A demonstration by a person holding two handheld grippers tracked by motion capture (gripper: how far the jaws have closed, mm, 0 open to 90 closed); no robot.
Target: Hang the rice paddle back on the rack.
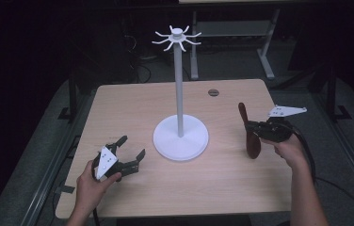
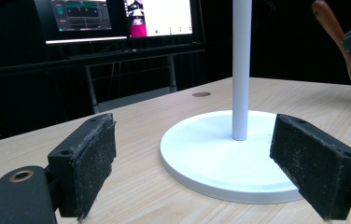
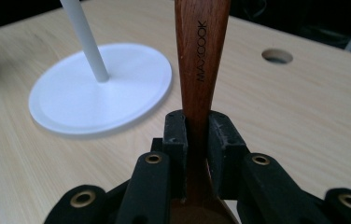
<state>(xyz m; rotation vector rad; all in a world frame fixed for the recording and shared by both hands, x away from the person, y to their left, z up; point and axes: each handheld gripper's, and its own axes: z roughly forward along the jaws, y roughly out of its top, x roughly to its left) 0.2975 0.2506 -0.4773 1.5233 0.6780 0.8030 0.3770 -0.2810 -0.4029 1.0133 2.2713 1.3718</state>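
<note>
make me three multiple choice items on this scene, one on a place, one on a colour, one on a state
1. Where does the white hook stand sit?
A. mid-table
B. on the floor
C. at the table's left edge

2. What colour is the wooden spoon?
A. white
B. reddish brown
C. green

3. How is the left hand-held gripper?
A. shut on the spoon
B. shut on the pole
C. open, holding nothing

Key: 1 A, its round base rests at the middle of the wooden table. 2 B, the handle clamped in the right hand-held gripper is reddish brown. 3 C, its pads stand wide apart over bare table.
</note>
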